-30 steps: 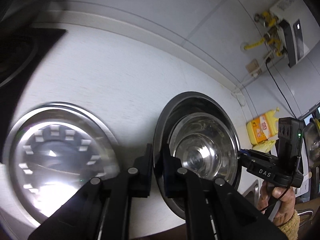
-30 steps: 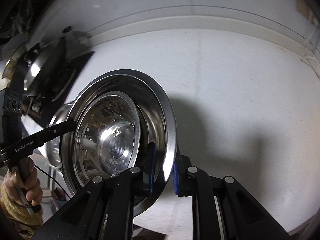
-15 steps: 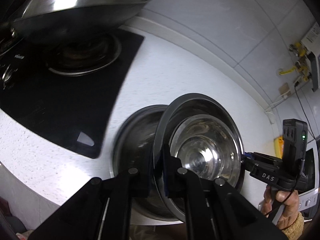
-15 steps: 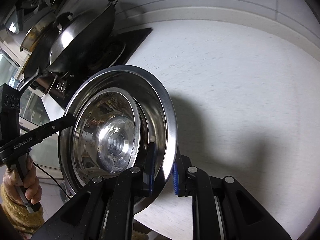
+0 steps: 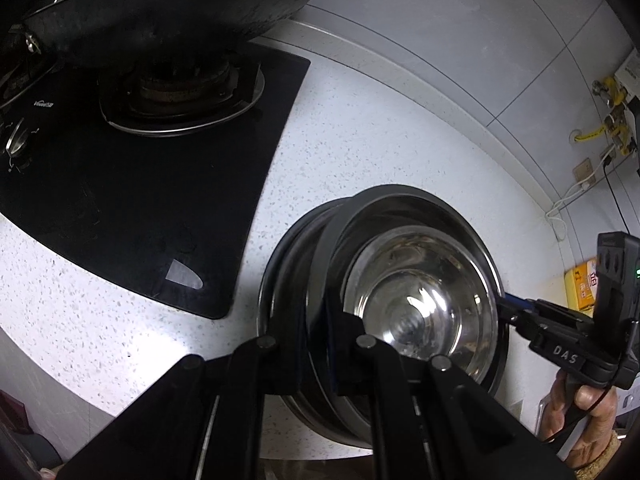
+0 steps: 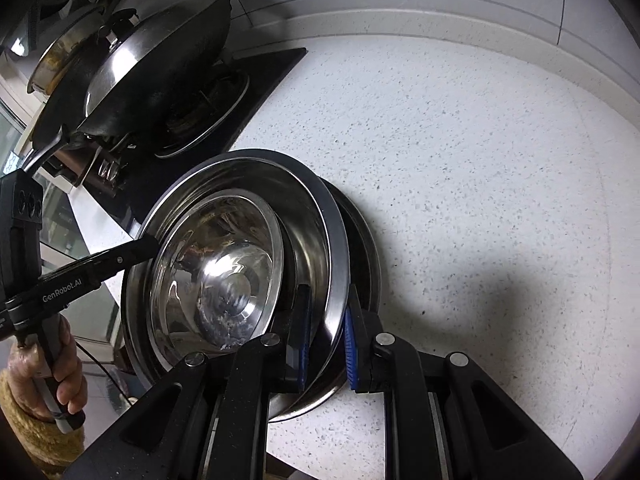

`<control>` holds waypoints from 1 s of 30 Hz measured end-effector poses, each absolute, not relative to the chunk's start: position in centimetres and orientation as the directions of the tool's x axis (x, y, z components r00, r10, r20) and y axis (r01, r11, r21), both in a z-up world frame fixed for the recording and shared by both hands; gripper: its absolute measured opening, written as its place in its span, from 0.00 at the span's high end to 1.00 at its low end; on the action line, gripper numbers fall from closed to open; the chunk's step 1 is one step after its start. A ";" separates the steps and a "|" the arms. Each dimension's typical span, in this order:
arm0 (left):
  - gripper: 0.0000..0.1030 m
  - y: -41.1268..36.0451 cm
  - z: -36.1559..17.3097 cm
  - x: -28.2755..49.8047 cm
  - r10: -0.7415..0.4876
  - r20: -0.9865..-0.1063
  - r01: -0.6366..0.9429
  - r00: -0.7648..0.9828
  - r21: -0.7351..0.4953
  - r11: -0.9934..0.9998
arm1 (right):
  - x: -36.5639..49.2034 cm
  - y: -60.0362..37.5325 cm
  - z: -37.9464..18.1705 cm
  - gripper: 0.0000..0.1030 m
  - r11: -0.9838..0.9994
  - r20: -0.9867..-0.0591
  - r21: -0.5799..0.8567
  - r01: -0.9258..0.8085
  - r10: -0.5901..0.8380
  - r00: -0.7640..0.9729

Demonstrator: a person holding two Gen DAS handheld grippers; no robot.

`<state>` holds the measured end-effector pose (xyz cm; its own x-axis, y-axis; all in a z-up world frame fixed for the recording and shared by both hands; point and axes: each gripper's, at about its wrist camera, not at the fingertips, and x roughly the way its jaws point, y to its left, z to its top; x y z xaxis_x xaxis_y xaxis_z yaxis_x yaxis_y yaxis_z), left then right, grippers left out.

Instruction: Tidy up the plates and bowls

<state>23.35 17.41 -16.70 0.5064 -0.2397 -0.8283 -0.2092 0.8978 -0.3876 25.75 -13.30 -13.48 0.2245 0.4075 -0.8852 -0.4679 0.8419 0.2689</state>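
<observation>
One speckled surface (image 6: 460, 152) carries one stove (image 5: 132, 184) with one wok (image 5: 168, 4) and two steel bowls: the upper bowl (image 6: 240, 264) sits tilted inside the lower bowl (image 6: 360, 256). Two claws grip the upper bowl's rim from opposite sides, left claw (image 5: 316, 340) and right claw (image 6: 326, 338) each closed on it.

The left gripper (image 5: 316, 344) is clamped on the steel bowl's (image 5: 420, 300) rim at its nine o'clock side. The right gripper (image 6: 326, 340) pinches the opposite rim, at three o'clock. The right hand (image 5: 580, 412) and left hand (image 6: 48, 376) each grip a handle.
</observation>
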 end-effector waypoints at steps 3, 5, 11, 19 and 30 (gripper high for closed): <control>0.90 17.0 -16.3 22.9 -0.222 -0.828 -0.190 0.515 -0.363 0.912 | 25.4 -12.9 -13.1 0.86 0.852 -0.878 0.265 -0.452 0.407 0.252; 0.89 16.8 -16.2 22.8 -0.223 -0.825 -0.178 0.520 -0.359 0.916 | 24.7 -13.1 -12.7 0.82 0.863 -0.875 0.242 -0.444 0.392 0.285; 0.85 16.9 -15.6 21.8 -0.206 -0.795 -0.146 0.570 -0.345 0.927 | 22.1 -14.2 -10.9 0.61 0.889 -0.845 0.199 -0.412 0.368 0.388; 0.63 17.2 -12.7 18.9 -0.124 -0.735 -0.144 0.667 -0.290 0.946 | 17.6 -18.1 -8.9 0.43 0.918 -0.809 0.212 -0.336 0.357 0.468; 0.62 12.5 -6.4 8.5 0.013 -0.605 -0.165 0.796 -0.196 0.967 | 11.1 -24.6 -7.3 0.11 0.953 -0.783 0.101 -0.285 0.253 0.569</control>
<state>8.53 12.55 -6.42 0.7964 0.0132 -0.6047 -0.1650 0.9666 -0.1962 11.10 -24.57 -7.27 0.5689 0.2530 -0.7825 -0.2852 0.9531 0.1009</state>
